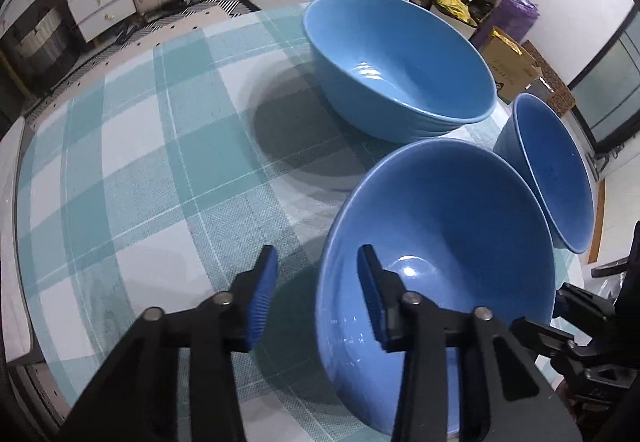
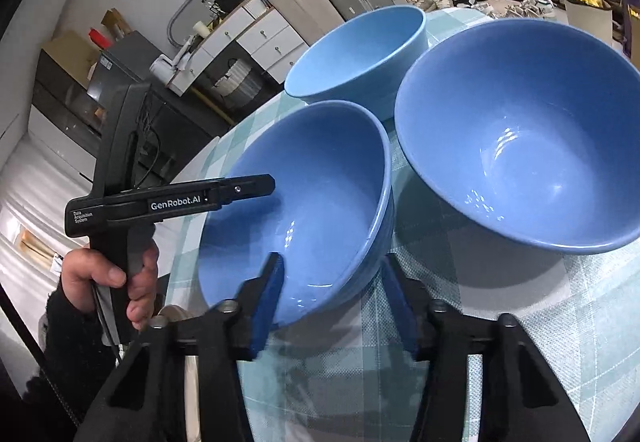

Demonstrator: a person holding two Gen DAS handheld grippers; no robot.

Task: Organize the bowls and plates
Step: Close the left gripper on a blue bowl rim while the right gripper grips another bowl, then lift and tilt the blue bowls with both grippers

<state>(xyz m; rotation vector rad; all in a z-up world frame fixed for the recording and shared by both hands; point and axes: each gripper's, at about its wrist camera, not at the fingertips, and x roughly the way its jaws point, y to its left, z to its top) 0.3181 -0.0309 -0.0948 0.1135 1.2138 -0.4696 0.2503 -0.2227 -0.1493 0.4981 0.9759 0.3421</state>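
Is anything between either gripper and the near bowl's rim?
Nothing visible. The left gripper and the right gripper each straddle the near bowl rim, on opposite sides, pads not pressing.

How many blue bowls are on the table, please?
3: the nearest bowl, between both grippers' fingers; a larger bowl to its right in the right wrist view; the farthest bowl behind them.

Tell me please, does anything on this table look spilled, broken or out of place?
Nothing stands out. The nearest bowl, the widest bowl and the farthest bowl all stand upright and empty on the checked tablecloth. No spill, chip or crack shows.
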